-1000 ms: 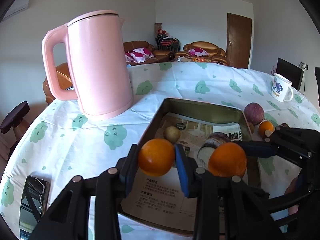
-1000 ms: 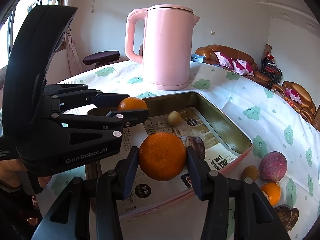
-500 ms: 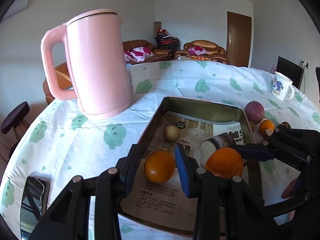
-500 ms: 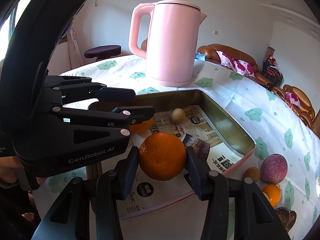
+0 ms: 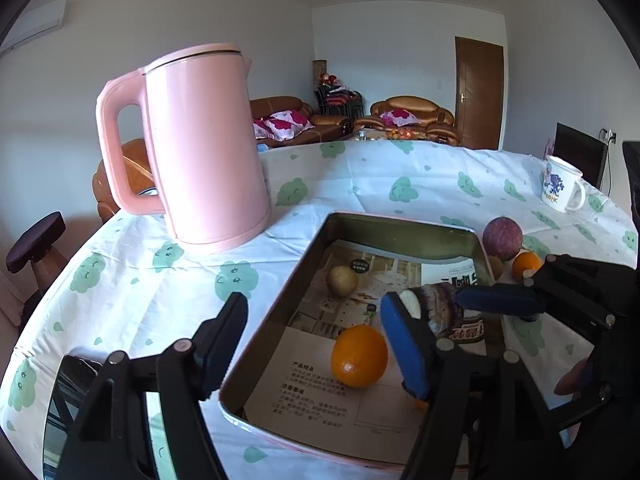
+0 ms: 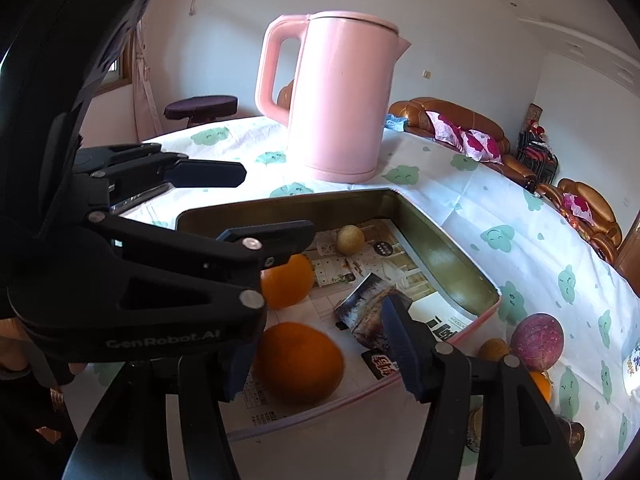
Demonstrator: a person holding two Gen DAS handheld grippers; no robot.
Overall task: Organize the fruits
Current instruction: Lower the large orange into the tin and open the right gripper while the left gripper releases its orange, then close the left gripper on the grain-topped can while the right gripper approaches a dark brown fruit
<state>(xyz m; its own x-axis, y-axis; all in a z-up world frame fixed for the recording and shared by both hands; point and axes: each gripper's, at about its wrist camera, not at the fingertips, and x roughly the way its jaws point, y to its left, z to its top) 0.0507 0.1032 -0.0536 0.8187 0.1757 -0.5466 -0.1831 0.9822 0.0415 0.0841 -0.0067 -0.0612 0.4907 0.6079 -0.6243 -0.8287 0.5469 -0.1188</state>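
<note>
A metal tray (image 5: 400, 226) lined with printed paper holds an orange (image 5: 359, 355), a small tan fruit (image 5: 342, 280) and a dark cut fruit (image 5: 438, 310). My left gripper (image 5: 316, 344) is open above the tray, the orange lying loose between its fingers. In the right wrist view the tray (image 6: 448, 260) holds two oranges: one (image 6: 298, 362) lies free between the fingers of my open right gripper (image 6: 320, 356), the other (image 6: 286, 286) sits behind it, under the left gripper (image 6: 260, 204). The tan fruit (image 6: 350, 240) and the dark fruit (image 6: 370, 312) lie further in.
A pink kettle (image 5: 196, 144) stands left of the tray. To the tray's right lie a purple fruit (image 5: 502, 238), a small orange (image 5: 526, 266) and a brown one (image 6: 494, 350). A white mug (image 5: 560, 190) stands far right. A phone (image 5: 68, 400) lies at the near left.
Both grippers have opened and let go of their oranges, which now lie in the tray. Both grippers have pulled back a little.
</note>
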